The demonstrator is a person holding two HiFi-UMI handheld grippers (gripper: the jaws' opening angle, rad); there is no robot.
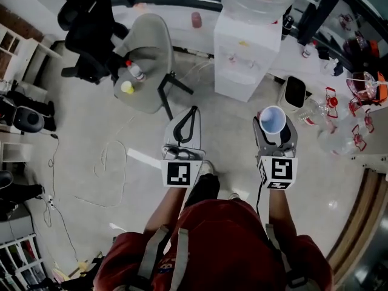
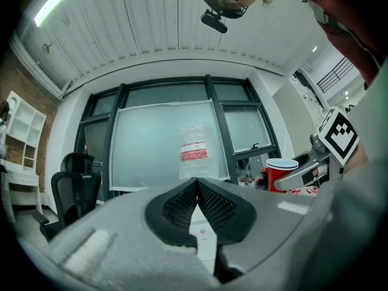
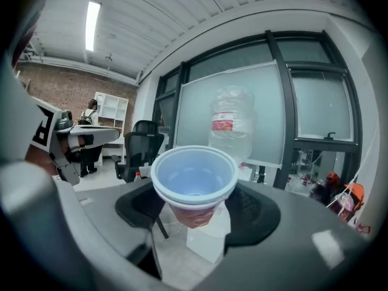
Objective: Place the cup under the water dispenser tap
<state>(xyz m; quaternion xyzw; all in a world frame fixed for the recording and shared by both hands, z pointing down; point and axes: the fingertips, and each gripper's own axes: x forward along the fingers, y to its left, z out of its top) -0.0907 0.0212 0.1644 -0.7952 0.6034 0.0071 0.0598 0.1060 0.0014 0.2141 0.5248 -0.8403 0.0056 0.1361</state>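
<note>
A red paper cup [image 1: 272, 120] with a pale blue inside stands upright between the jaws of my right gripper [image 1: 274, 132], which is shut on it. In the right gripper view the cup [image 3: 194, 183] fills the middle, with the pads pressing its red wall. The white water dispenser [image 1: 245, 56] with a clear bottle on top stands ahead on the floor; its two taps [image 1: 241, 60] face me. From the right gripper view the dispenser [image 3: 209, 238] shows beyond the cup. My left gripper [image 1: 185, 126] is shut and empty, its black pads [image 2: 213, 206] meeting at the tips.
A grey chair [image 1: 145, 62] holding a bottle and a yellow ball stands left of the dispenser. Black office chairs [image 1: 88, 29] are further left. Empty water bottles and red racks [image 1: 339, 123] lie at the right. Cables [image 1: 109, 162] trail on the floor.
</note>
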